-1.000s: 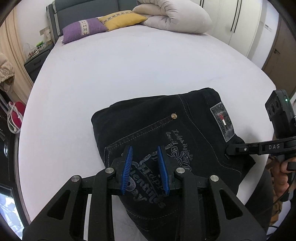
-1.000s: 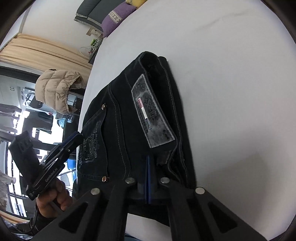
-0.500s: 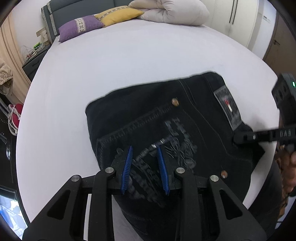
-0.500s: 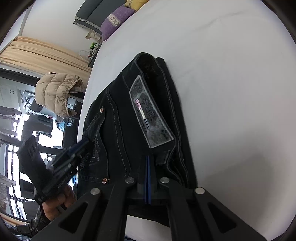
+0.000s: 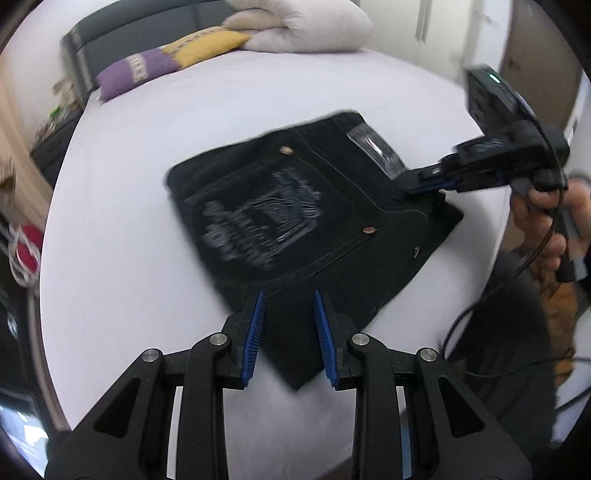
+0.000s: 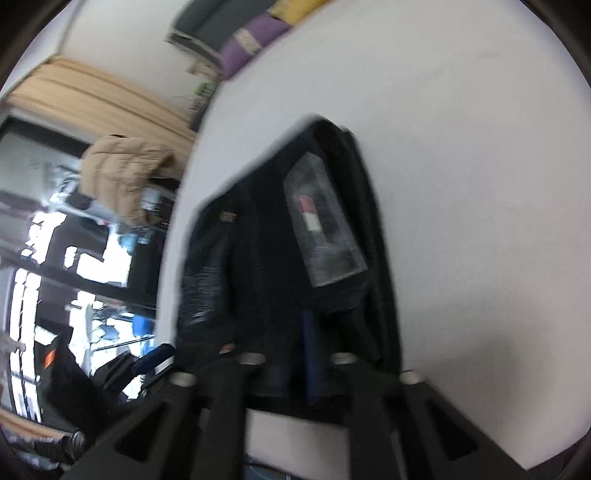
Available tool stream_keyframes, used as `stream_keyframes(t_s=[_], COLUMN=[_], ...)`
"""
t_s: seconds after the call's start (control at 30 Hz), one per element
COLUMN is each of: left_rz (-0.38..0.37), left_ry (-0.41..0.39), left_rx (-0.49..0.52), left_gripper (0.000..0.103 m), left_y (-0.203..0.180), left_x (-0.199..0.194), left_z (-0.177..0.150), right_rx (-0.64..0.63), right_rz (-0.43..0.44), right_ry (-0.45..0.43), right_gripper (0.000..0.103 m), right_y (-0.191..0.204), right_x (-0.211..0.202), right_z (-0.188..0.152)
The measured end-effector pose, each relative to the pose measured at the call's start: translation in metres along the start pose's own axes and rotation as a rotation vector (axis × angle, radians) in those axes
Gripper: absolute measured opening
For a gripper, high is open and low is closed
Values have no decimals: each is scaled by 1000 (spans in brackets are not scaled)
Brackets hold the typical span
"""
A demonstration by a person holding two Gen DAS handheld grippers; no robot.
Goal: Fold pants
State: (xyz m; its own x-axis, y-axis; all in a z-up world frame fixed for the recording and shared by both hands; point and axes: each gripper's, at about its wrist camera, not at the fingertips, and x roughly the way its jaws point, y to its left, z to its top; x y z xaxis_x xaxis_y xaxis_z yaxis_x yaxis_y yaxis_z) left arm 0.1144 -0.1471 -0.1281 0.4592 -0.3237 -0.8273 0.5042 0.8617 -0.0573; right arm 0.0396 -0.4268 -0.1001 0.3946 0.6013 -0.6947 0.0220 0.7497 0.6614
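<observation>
The black jeans [image 5: 303, 221] lie folded into a compact bundle on the white bed [image 5: 221, 110], back pocket print and grey waist label up. My left gripper [image 5: 289, 301] is open and empty, its blue pads just above the bundle's near edge. My right gripper [image 5: 417, 184] is shut on the jeans' waistband corner at the right. In the right wrist view the right gripper [image 6: 308, 325] pinches the dark fabric of the jeans [image 6: 258, 258] just below the label; the picture is blurred.
Purple [image 5: 129, 74] and yellow [image 5: 207, 44] pillows and a rolled white duvet [image 5: 299, 26] lie at the bed's head. A beige jacket [image 6: 125, 166] hangs left of the bed. The bed edge runs close below the bundle.
My left gripper has drawn back off the jeans toward the near edge and stayed open. The folded bundle has shifted away across the bed. My right gripper has kept its hold on the waistband.
</observation>
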Motion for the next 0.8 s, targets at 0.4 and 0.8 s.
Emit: stream_keyframes(t_s=[0.4,0.8], left_rz=[-334,-327], left_ry=[94,145], left_rx=[-498,-449], left_gripper=[91,20], left_y=[103,103], left_x=[65,72], left_z=[41,62], right_rx=[120,-6], right_rz=[-17,-156], right_ry=[76,100], right_gripper=[71,20], right_y=[-43,10], right_x=[24,47], right_z=[53,62])
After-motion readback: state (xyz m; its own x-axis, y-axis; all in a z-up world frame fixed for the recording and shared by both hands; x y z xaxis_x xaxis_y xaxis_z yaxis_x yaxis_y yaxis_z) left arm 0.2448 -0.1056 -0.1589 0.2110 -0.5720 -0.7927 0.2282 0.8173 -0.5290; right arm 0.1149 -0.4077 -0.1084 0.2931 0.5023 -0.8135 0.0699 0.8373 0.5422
